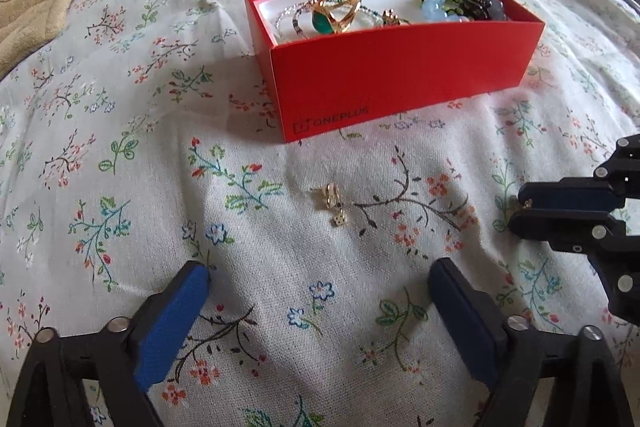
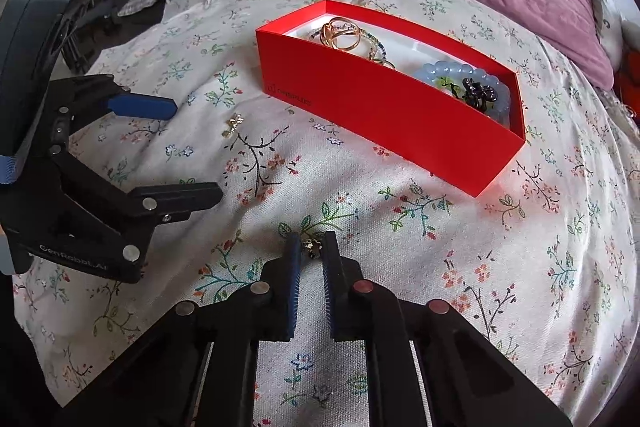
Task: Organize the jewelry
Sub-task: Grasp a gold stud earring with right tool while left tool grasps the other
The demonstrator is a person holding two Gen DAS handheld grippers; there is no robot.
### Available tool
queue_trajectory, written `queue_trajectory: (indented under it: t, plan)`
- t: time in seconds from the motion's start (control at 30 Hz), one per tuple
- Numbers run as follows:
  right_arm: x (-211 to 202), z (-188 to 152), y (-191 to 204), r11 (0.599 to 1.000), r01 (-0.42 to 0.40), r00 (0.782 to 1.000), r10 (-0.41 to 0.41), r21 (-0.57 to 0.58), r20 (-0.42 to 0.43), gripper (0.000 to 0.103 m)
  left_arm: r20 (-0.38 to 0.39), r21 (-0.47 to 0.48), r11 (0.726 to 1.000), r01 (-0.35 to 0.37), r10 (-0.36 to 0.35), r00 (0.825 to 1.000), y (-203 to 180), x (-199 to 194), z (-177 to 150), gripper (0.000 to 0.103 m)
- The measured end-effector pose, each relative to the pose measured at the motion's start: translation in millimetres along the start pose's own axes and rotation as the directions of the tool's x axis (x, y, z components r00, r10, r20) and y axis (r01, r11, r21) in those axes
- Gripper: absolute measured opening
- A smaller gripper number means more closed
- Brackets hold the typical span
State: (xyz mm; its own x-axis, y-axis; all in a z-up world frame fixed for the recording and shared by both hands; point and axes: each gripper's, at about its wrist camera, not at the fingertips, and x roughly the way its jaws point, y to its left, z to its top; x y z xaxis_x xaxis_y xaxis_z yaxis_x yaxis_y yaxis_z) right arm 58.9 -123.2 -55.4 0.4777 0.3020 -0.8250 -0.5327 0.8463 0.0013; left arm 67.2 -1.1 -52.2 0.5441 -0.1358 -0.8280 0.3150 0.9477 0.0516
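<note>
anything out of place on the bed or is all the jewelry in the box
Not all. A small gold earring lies loose on the floral bedspread, in front of the red box, ahead of the open left gripper. The right gripper is shut on another small gold piece, also outside the box.

So the left gripper (image 1: 318, 277) was spread wide, both blue-padded fingers (image 1: 172, 323) angled down toward the bed with nothing between them. The right gripper (image 2: 311, 247) was squeezed nearly together, its tips pinching a tiny gold earring (image 2: 312, 247). Seen from the left wrist, the right gripper sat off at the right edge, fingers almost parallel. From the right wrist, the left one sat low on the left, jaws apart.
</note>
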Motion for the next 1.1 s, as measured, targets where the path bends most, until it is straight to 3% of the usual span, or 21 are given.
queue_trajectory:
  t: [0.13, 0.2, 0.43, 0.5, 0.83, 1.0, 1.1]
  plan:
    - [-3, 0, -1, 1.0, 0.002, 1.0, -0.002, -0.002, 0.001, 0.011, 0.023, -0.036, 0.999, 0.003, -0.002, 1.0, 2, -1, 5, 0.073]
    - [-4, -1, -1, 1.0, 0.004, 1.0, -0.004, -0.004, 0.003, 0.011, 0.028, -0.048, 0.999, -0.013, 0.014, 1.0, 3, 0, 9, 0.059]
    - [-7, -3, -5, 1.0, 0.009, 1.0, -0.009, 0.005, 0.004, 0.011, 0.027, -0.052, 0.998, -0.04, 0.042, 0.999, -4, 6, 15, 0.048]
    - [-8, -3, -7, 1.0, 0.011, 1.0, -0.011, 0.009, 0.003, 0.011, 0.017, -0.05, 0.999, -0.021, 0.022, 1.0, -8, 8, 17, 0.036]
    - [-13, -5, -13, 0.999, 0.022, 1.0, -0.023, 0.027, 0.011, 0.011, 0.01, -0.057, 0.998, -0.02, 0.021, 1.0, -12, 12, 20, 0.026]
    - [-17, -5, -16, 0.999, 0.029, 0.999, -0.03, 0.035, 0.018, 0.011, -0.001, -0.058, 0.998, -0.018, 0.018, 1.0, -16, 12, 21, 0.008]
    - [-20, -3, -18, 0.999, 0.029, 0.999, -0.03, 0.043, 0.027, 0.011, -0.011, -0.053, 0.998, -0.013, 0.013, 1.0, -18, 10, 22, 0.004]
